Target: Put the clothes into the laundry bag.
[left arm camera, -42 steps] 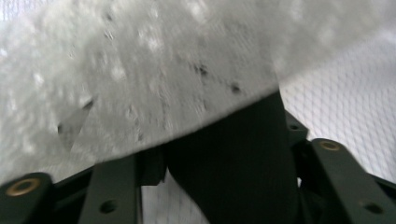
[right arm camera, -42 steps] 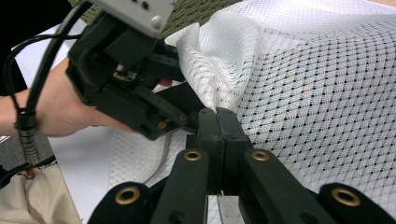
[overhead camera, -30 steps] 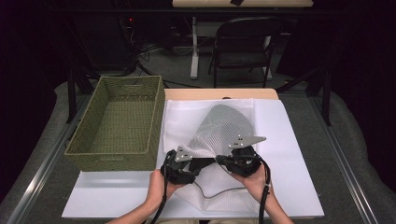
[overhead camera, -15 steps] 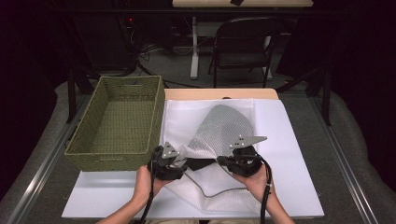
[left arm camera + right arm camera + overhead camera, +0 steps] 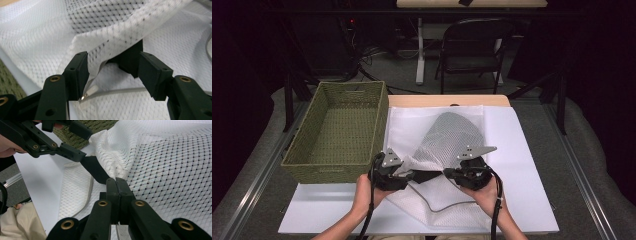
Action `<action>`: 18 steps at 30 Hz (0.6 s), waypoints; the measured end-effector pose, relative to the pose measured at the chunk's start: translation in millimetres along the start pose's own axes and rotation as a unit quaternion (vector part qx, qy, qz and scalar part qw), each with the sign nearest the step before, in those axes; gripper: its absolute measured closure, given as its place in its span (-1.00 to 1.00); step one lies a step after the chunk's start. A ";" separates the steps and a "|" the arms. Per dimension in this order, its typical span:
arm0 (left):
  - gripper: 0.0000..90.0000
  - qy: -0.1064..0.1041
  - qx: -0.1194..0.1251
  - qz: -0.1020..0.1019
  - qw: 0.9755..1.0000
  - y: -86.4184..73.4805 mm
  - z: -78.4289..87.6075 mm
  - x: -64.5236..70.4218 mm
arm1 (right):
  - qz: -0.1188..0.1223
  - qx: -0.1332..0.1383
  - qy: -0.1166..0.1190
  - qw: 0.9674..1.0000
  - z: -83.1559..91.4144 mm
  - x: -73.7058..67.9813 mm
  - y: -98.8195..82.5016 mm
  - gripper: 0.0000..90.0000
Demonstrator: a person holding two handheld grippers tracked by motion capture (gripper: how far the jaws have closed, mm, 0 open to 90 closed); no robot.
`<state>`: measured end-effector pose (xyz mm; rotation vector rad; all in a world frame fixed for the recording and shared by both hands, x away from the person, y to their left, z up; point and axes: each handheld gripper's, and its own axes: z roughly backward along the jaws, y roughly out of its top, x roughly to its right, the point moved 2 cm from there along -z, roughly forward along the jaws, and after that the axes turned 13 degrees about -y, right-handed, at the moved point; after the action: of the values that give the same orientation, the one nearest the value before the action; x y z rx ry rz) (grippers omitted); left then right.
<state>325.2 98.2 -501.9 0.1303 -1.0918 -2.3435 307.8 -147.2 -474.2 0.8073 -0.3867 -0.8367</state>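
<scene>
White mesh bag (image 5: 447, 150) is lying on the white sheet (image 5: 522, 150) near the table's front edge in the high view, with a dark garment showing through its netting. The left gripper (image 5: 409, 175) and right gripper (image 5: 451, 173) are meeting at the bag's near opening, well inside the sheet's borders. The woven basket (image 5: 337, 132) is standing just beside the bag on the left, and bare sheet is lying to the right.

Left gripper view: the jaws are standing about half open. The bag's hem (image 5: 105, 47) is draping between them and is lying against the left pad; whether the right pad is touching the mesh cannot be told. The zipper pull (image 5: 86, 93) is hanging at the left pad's lower edge.

Right gripper view: the jaws are pressing fully together and are pinching the mesh edge (image 5: 115, 178). The left gripper (image 5: 76, 141) is hovering beyond, with a dark fabric flap (image 5: 95, 168) showing between the two.
</scene>
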 end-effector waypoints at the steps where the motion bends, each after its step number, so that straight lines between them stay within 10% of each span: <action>1: -0.07 -0.006 0.000 -0.001 1.000 2.1 -0.4 0.1 | -0.002 -0.001 0.000 1.000 -0.1 -0.4 0.1 1.00; 10: 0.00 -0.017 -0.008 -0.016 1.000 14.3 -21.1 3.8 | 0.002 0.001 0.005 1.000 -2.8 -4.9 1.6 1.00; 18: 0.79 -0.025 0.002 -0.042 0.999 16.9 -24.0 4.7 | 0.009 -0.006 0.008 1.000 -3.1 -4.2 0.7 1.00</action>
<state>335.9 70.6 -504.8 0.1211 -1.1365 -2.4301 307.3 -142.2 -475.6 0.7974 -0.3742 -0.8142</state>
